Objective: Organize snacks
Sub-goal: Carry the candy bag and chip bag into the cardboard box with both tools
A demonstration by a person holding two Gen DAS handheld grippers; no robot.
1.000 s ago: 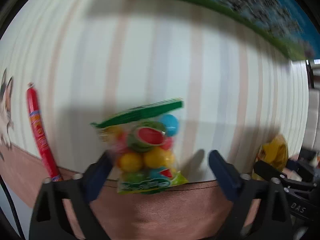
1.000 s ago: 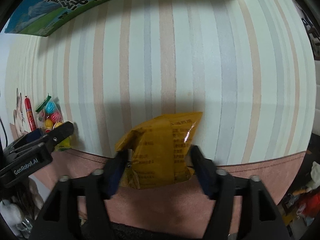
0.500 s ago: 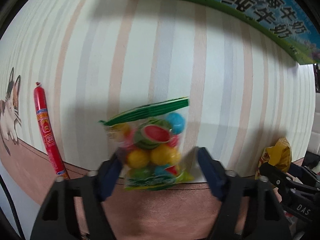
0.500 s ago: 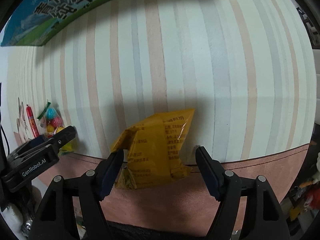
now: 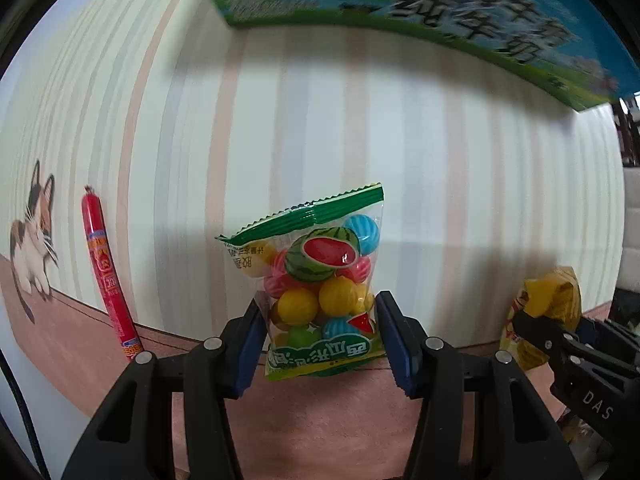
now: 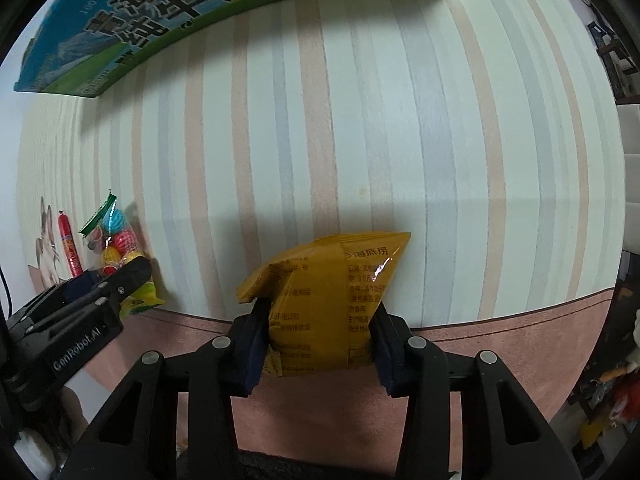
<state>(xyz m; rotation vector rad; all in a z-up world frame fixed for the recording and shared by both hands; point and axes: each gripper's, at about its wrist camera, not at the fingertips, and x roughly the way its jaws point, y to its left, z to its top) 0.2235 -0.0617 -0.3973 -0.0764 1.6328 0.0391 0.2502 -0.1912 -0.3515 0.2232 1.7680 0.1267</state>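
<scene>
A clear candy bag [image 5: 320, 280] with a green top strip and coloured gum balls stands between the blue pads of my left gripper [image 5: 320, 320]. Its jaws are closing and both pads press the bag's lower sides. In the right wrist view the same candy bag [image 6: 116, 240] shows at the far left. A crumpled yellow snack packet [image 6: 332, 304] sits between the pads of my right gripper [image 6: 320, 320]; those jaws are closing too and touch both its edges. The left wrist view catches the yellow packet [image 5: 552, 300] at the right edge.
A red sausage stick [image 5: 108, 276] lies left of the candy bag, beside a cat picture [image 5: 32, 248] on the striped tablecloth [image 5: 440, 160]. A green and blue milk carton box [image 5: 440, 8] stands at the far side. A pink border [image 6: 520, 340] runs along the near edge.
Both pairs of jaws have drawn in from wide apart onto their packets. The left gripper has risen a little with the candy bag. The right gripper has stayed in place.
</scene>
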